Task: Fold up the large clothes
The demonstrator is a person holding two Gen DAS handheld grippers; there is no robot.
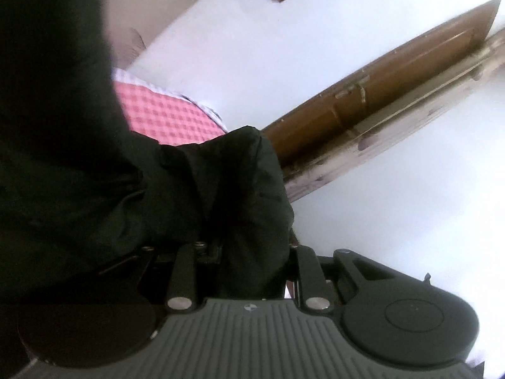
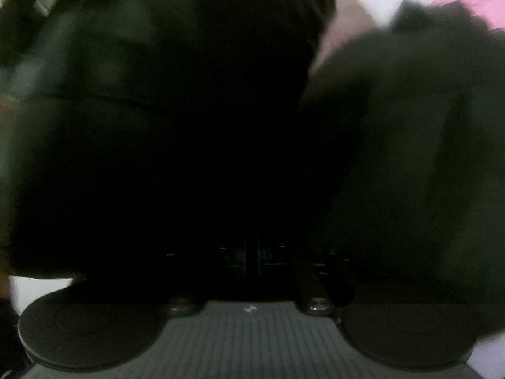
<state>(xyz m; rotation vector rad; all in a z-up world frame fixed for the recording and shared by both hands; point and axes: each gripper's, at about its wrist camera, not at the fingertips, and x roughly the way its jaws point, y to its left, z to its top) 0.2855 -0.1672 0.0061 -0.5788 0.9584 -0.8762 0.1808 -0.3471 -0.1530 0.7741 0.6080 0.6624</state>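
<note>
The dark green garment [image 1: 94, 158] fills both views, bunched and lifted above the pink checked bedcover [image 1: 167, 117]. It looks soft and limp, best held at hems or corners; its long axis cannot be told. The left gripper [image 1: 217, 246] pinches a fold. The right gripper [image 2: 249, 252] is buried in cloth, its fingers' state unclear.

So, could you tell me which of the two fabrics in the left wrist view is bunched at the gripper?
The dark green garment; it is gathered right at the left gripper. The pink checked cloth lies flat behind it.
</note>
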